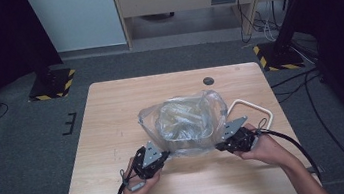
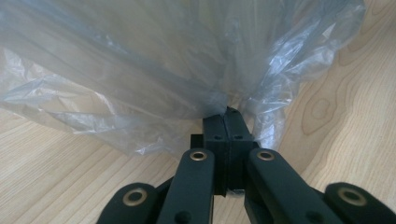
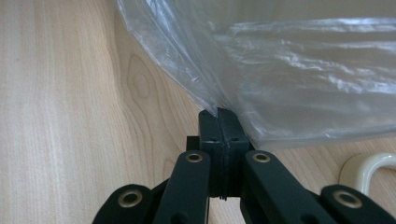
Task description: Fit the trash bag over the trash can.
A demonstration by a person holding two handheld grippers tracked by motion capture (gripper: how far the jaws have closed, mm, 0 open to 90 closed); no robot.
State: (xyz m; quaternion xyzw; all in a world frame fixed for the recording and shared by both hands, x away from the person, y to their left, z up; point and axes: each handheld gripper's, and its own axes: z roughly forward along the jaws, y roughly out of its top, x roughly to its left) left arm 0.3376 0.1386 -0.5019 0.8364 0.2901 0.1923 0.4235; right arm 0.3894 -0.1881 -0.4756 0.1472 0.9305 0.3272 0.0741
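A clear plastic bag [image 1: 183,120] stands puffed open in the middle of the wooden table [image 1: 112,115]. My left gripper [image 1: 166,154] pinches the bag's near left edge, my right gripper [image 1: 218,146] its near right edge. In the left gripper view the black jaws meet at the left gripper [image 2: 227,112] tip with a fold of the bag [image 2: 140,70] caught between them. The right gripper view shows the right gripper [image 3: 218,112] jaws pressed together on the bag's [image 3: 303,70] film just the same. What lies inside the bag is too blurred to tell.
A cream loop-shaped handle [image 1: 255,109] lies on the table right of the bag, also at the lower right as the handle [image 3: 369,170] in the right gripper view. A dark round hole [image 1: 208,80] sits near the table's far edge. Stand bases and cables lie on the floor beyond.
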